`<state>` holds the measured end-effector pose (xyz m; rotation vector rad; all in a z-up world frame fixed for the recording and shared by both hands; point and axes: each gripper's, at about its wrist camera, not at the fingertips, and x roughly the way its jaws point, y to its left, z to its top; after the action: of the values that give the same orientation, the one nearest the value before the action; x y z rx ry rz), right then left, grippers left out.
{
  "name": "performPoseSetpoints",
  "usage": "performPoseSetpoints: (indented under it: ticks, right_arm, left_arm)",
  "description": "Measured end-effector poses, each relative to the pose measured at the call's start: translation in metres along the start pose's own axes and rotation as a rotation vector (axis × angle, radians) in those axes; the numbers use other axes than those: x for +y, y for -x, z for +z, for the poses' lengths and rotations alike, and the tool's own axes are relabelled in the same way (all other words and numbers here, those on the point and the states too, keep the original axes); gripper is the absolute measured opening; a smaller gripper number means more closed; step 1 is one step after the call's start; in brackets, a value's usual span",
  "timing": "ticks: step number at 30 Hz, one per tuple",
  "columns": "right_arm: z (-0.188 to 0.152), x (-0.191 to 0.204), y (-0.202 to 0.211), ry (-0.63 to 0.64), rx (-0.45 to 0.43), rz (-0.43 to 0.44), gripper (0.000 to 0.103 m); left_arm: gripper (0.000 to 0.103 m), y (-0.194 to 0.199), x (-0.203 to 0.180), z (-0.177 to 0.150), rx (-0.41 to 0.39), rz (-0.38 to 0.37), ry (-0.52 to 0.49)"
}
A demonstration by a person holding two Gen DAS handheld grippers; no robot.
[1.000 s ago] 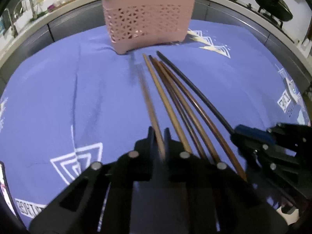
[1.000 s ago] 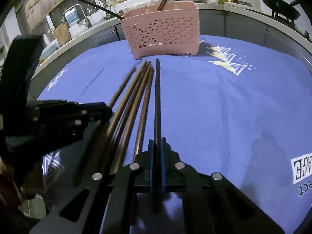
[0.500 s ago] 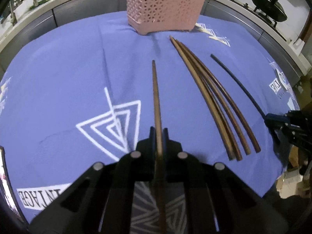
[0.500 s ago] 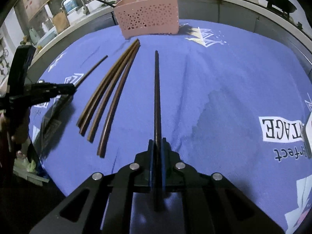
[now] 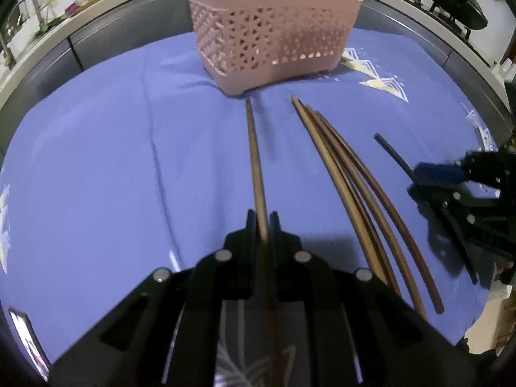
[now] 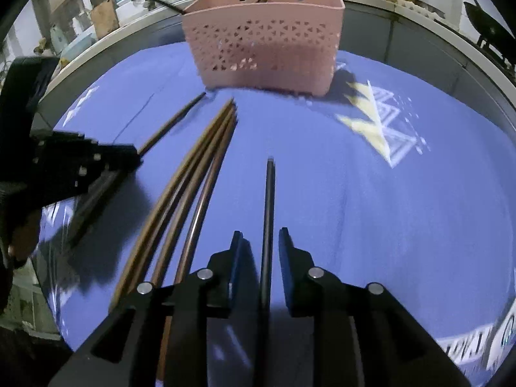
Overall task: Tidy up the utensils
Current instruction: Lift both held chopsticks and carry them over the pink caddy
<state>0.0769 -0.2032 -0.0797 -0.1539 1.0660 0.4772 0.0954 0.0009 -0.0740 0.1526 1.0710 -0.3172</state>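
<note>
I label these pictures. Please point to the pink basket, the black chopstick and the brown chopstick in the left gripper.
pink basket (image 5: pixel 274 38), left wrist view, front wall.
black chopstick (image 6: pixel 268 206), right wrist view, mid shaft.
brown chopstick (image 5: pixel 254 158), left wrist view, mid shaft.

Bench (image 5: pixel 96 167): covered by a blue cloth (image 6: pixel 354 209) printed with white triangle motifs. On the cloth: one pink perforated basket (image 5: pixel 274 32) at the far edge, chopsticks standing in it; a bundle of brown chopsticks (image 5: pixel 354 187) lying side by side, tips toward the basket; whether the single brown chopstick (image 5: pixel 254 161) and black chopstick (image 6: pixel 268 213) rested on the cloth could not be told.
</note>
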Motion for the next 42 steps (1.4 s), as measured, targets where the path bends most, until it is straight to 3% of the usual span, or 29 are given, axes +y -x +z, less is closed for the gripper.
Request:
performPoseSetpoints:
  ticks: [8, 9, 11, 13, 21, 25, 29, 31, 33, 36, 42]
  right_arm:
    - [0.026, -0.003, -0.012, 0.025, 0.03, 0.005, 0.023]
    - [0.026, -0.002, -0.012, 0.035, 0.028, -0.002, 0.021]
    - [0.021, 0.001, -0.011, 0.054, 0.021, -0.003, 0.007]
    - [0.018, 0.003, -0.01, 0.059, 0.019, 0.005, 0.006]
    - [0.002, 0.01, -0.002, 0.089, 0.028, 0.013, 0.006]
    - [0.012, 0.008, -0.006, 0.075, 0.042, 0.011, 0.006]
    - [0.02, 0.008, -0.011, 0.053, 0.049, 0.025, 0.006]
    - [0.022, 0.008, -0.012, 0.058, 0.054, 0.028, 0.005]
    - [0.022, 0.006, -0.011, 0.037, 0.056, 0.041, 0.005]
    - [0.022, 0.002, 0.007, 0.007, -0.014, 0.061, 0.005]
    - [0.025, 0.002, 0.088, -0.018, -0.296, 0.08, 0.005]
  left_arm:
    - [0.012, -0.013, 0.006, 0.029, 0.009, 0.015, -0.008]
    - [0.012, -0.014, 0.007, 0.032, 0.004, 0.015, -0.009]
    - [0.012, -0.015, 0.007, 0.033, 0.0, 0.016, -0.012]
    - [0.007, -0.014, 0.007, 0.031, -0.006, 0.018, -0.017]
    - [0.007, 0.009, 0.006, -0.012, 0.035, 0.006, -0.045]
    - [0.017, 0.002, 0.004, 0.004, 0.042, 0.036, -0.04]
    - [0.017, -0.014, -0.001, 0.028, 0.037, 0.036, -0.061]
    - [0.005, -0.015, 0.0, 0.033, 0.038, 0.014, -0.053]
    - [0.005, -0.014, 0.002, 0.033, 0.049, 0.001, -0.039]
    - [0.005, 0.01, 0.002, 0.029, -0.003, -0.041, -0.021]
    - [0.005, 0.106, -0.003, 0.024, -0.253, -0.13, -0.019]
